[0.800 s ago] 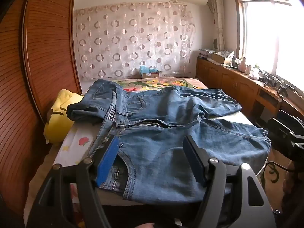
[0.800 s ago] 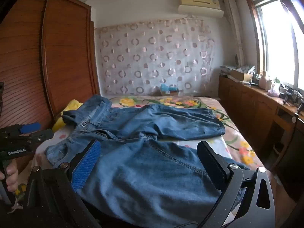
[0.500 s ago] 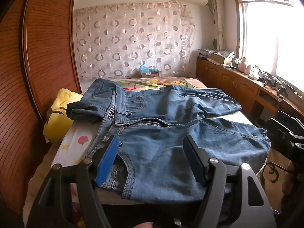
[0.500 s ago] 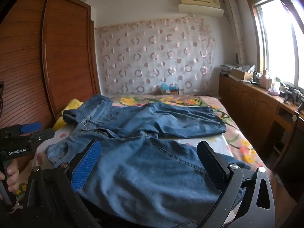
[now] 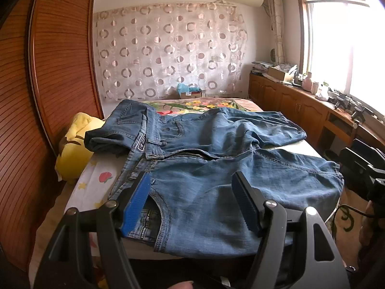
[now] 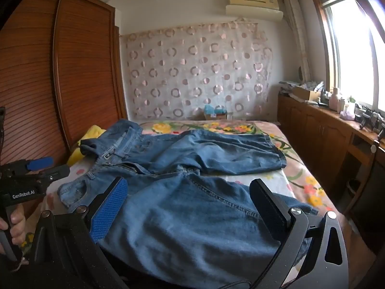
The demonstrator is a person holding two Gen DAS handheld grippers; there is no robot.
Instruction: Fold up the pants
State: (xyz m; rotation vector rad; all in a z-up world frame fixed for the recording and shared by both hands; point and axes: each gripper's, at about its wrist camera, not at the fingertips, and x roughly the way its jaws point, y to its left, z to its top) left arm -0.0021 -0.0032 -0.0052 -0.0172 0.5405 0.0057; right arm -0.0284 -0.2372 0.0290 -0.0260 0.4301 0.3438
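Blue jeans spread unfolded across flowered bed; left gripper and right gripper both spread wide above denim, pinching nothing.

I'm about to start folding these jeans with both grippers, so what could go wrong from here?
The jeans lie rumpled, the waistband bunched over the yellow pillow; a fold now could trap those wrinkles. The near leg drapes over the edge of the bed, so lifting one side might let it slide off. Both the left gripper and the right gripper are open above thick denim, so a pinch may catch only one layer.
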